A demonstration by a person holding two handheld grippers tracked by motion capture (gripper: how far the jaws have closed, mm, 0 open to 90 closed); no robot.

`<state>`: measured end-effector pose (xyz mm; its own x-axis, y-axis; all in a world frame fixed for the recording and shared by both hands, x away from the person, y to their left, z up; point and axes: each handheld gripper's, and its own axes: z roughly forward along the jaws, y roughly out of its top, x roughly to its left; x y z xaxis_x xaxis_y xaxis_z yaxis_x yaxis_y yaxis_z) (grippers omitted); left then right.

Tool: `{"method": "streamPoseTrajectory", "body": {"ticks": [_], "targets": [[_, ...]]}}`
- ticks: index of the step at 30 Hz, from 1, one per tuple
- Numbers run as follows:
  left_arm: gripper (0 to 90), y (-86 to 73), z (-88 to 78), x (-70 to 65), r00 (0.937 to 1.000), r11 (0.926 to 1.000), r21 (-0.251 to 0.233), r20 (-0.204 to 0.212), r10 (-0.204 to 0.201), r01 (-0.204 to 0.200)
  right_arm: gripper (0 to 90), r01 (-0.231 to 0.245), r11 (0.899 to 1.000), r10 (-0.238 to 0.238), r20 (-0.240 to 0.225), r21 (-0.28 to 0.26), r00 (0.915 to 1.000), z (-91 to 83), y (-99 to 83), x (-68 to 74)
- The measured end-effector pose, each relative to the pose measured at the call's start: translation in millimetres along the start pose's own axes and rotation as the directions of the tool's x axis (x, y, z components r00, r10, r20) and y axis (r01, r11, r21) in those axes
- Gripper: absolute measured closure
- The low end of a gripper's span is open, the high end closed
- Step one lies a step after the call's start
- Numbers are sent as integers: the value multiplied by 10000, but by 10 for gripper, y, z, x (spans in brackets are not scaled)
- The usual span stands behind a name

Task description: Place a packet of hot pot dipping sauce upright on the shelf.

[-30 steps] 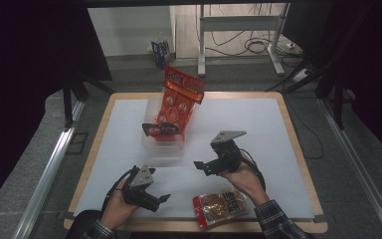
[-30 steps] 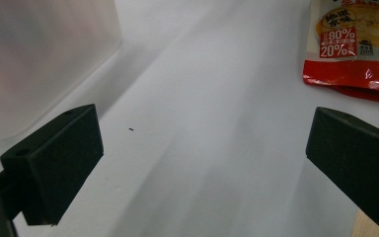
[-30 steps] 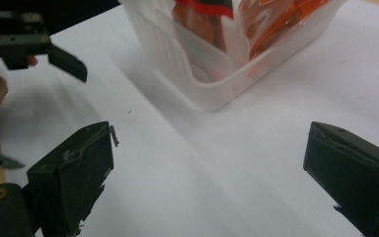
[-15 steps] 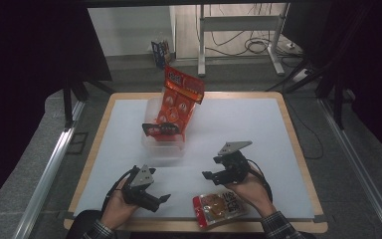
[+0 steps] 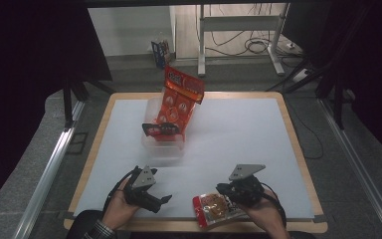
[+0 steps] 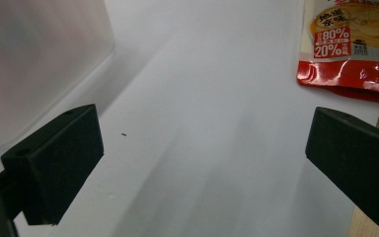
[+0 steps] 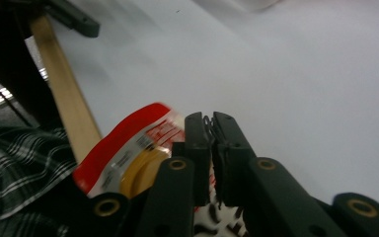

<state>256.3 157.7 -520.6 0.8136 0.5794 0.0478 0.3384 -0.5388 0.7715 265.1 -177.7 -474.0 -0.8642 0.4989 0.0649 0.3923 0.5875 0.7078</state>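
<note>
White table sheet (image 5: 238, 149), near edge: the right gripper (image 5: 227, 190) has just been closing its jaws on the small snack packet (image 5: 215, 209).

That packet lies at about six o'clock on the table, overhanging the wooden front rim; in the right gripper view the black jaws meet tightly over its edge, though whether the film is truly pinched between the pads is hard to tell from that blurred close-up. At nine o'clock from it, the left gripper (image 5: 165, 200) rests with jaws spread wide and nothing between them. Farther out, towards twelve o'clock, a clear plastic bin (image 5: 155, 144) already holds a large orange bag (image 5: 178, 102) standing tilted in it. By my judgement one item is packed and the small packet is only being picked up; carrying it to the bin remains.
</note>
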Motion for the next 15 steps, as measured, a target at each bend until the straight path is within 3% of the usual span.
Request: {"method": "streamPoseTrajectory", "body": {"ticks": [10, 15], "targets": [[12, 0, -3, 5, 10000, 10000, -19, -41, 9, -10, 871, -259, 9979, 299, -676, 587, 9973, -9, -320, 201], [12, 1, 1, 2, 10000, 10000, 16, -81, 25, -24, 874, -380, 9928, 492, -977, 1134, 9940, 39, -447, 249]]}}
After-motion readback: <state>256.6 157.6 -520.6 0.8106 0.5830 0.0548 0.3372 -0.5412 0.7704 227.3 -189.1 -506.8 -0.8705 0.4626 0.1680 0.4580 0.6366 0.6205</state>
